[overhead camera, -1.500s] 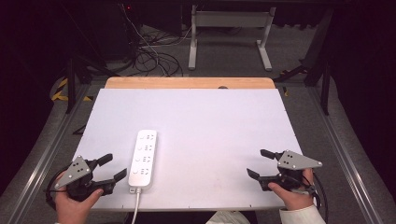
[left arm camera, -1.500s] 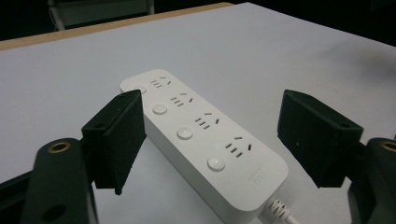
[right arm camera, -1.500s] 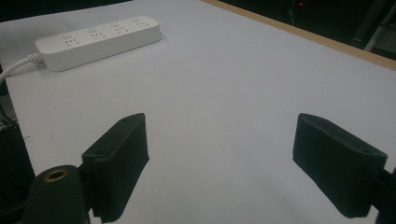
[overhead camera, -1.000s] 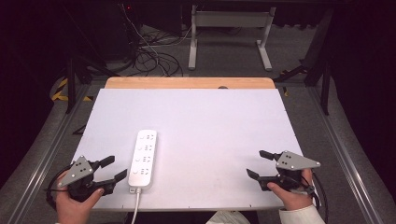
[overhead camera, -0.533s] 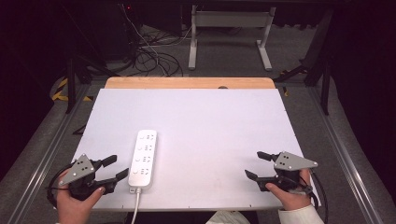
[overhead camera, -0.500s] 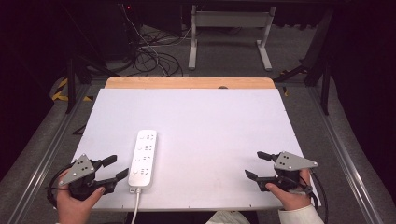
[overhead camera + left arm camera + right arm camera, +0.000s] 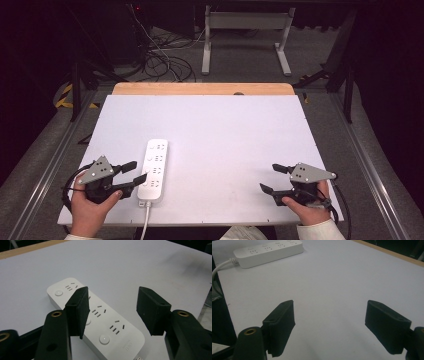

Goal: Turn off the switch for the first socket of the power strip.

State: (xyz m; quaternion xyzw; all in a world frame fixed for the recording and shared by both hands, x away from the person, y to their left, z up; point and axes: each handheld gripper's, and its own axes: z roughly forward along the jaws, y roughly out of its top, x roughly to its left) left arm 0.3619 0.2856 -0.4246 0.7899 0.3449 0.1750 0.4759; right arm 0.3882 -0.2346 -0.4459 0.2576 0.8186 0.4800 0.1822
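A: Surface condition?

B: White table top (image 7: pixel 225 135) with a wooden strip (image 7: pixel 202 89) along its far edge; dark floor with cables (image 7: pixel 165 62) and a grey metal frame (image 7: pixel 245 30) beyond.

A: Near edge, left side?

B: Left gripper (image 7: pixel 134 173) — held in the left hand (image 7: pixel 92 202), jaws spread, nothing between them. In the left gripper view (image 7: pixel 112 312) the jaws stand over the near half of the power strip (image 7: pixel 96 320).

A: Near edge, right side?

B: Right gripper (image 7: pixel 272 177) — jaws spread over bare table, held in the right hand (image 7: pixel 310 210).

A: Power strip location?

B: Flat on the table, just beside the left gripper, lying near-to-far; its white cord (image 7: pixel 146 222) runs off the near edge. Well apart from the right gripper.
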